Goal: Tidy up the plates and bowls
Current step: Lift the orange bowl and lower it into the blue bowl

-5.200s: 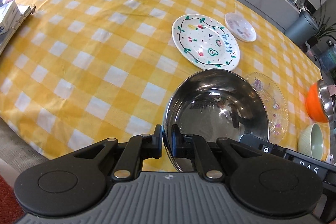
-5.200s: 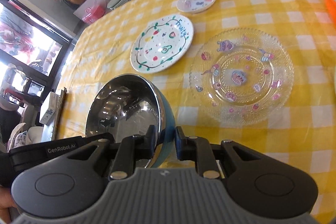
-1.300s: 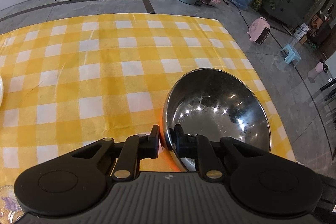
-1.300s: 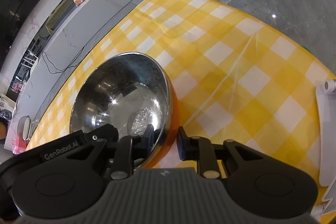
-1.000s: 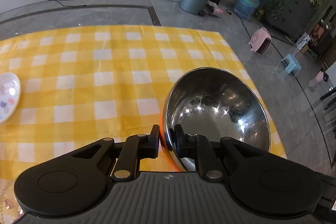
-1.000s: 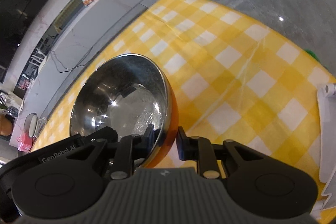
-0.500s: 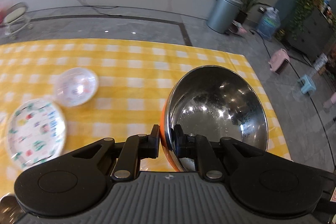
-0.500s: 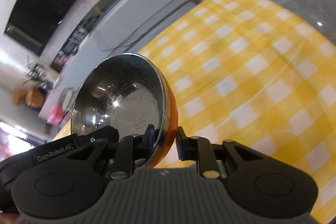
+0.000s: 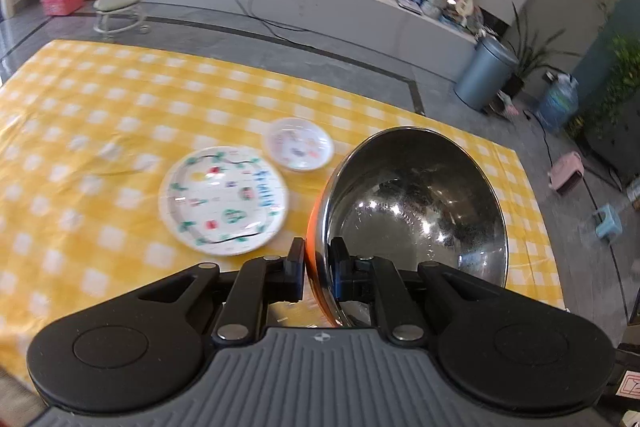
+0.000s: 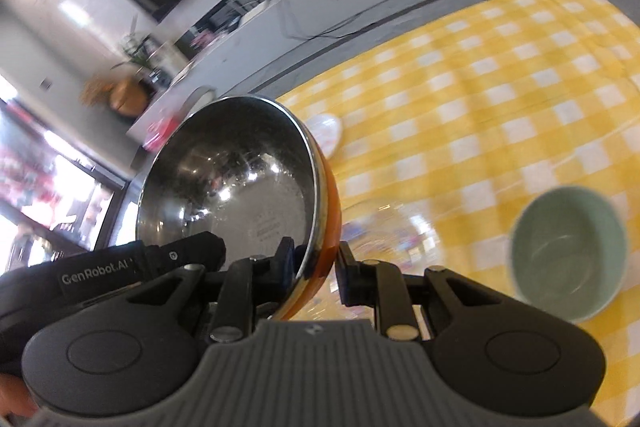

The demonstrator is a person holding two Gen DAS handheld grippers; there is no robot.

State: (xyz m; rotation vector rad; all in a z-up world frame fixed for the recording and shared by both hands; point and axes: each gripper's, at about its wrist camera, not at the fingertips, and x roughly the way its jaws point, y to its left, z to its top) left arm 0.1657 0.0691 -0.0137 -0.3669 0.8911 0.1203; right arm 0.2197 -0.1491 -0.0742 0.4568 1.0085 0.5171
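Currently both claws clamped the orange steel bowl (image 9: 416, 211) by opposite rims: left gripper (image 9: 318, 273) at lower centre, right gripper (image 10: 312, 271) likewise. Bowl rode tilted, clear of the yellow checked table (image 9: 100, 99). Best practice: level it, keep both grips matched, avoid the green bowl (image 10: 568, 251) at lower right.

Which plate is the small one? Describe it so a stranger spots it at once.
On the yellow checked tablecloth, find the big white plate with a green vine border and blue lettering. The small plate lies just beyond it, towards the floor. It is much smaller, with faint pastel marks and no vine.
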